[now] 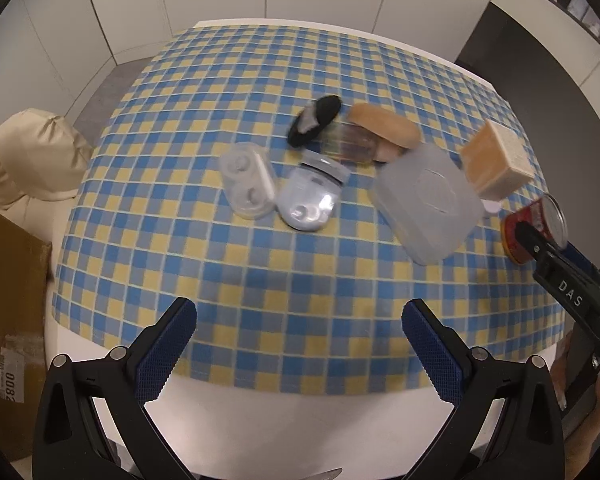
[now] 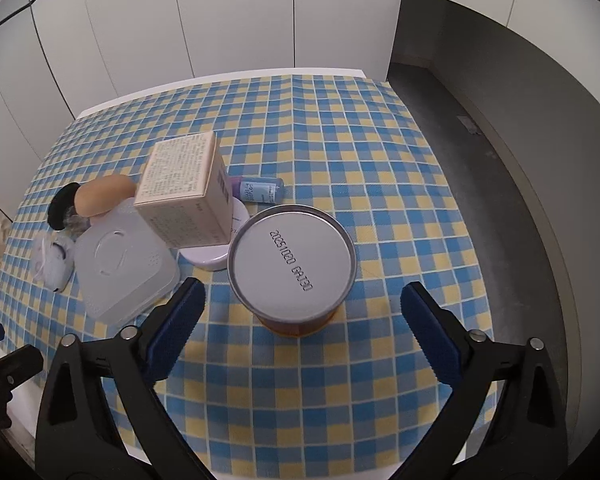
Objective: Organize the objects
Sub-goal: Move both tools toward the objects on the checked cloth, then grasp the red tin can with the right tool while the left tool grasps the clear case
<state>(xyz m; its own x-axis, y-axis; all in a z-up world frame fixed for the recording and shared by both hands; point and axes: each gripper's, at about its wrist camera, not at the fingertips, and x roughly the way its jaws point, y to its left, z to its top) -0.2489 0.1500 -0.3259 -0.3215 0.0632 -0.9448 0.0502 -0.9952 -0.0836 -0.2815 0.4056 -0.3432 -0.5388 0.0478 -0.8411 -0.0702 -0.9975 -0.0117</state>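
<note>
the round white container [image 2: 216, 258] sits mostly hidden under the printed box [image 2: 180, 196]; the black item [image 2: 60, 206] behind the clear case [image 2: 120, 264] is perhaps a brush, too blurred to tell.

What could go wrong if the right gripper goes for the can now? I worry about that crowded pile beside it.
The open right gripper has the can ahead; its left finger could clip the translucent container. The printed box leans on the white round case, so a nudge may topple it.
</note>
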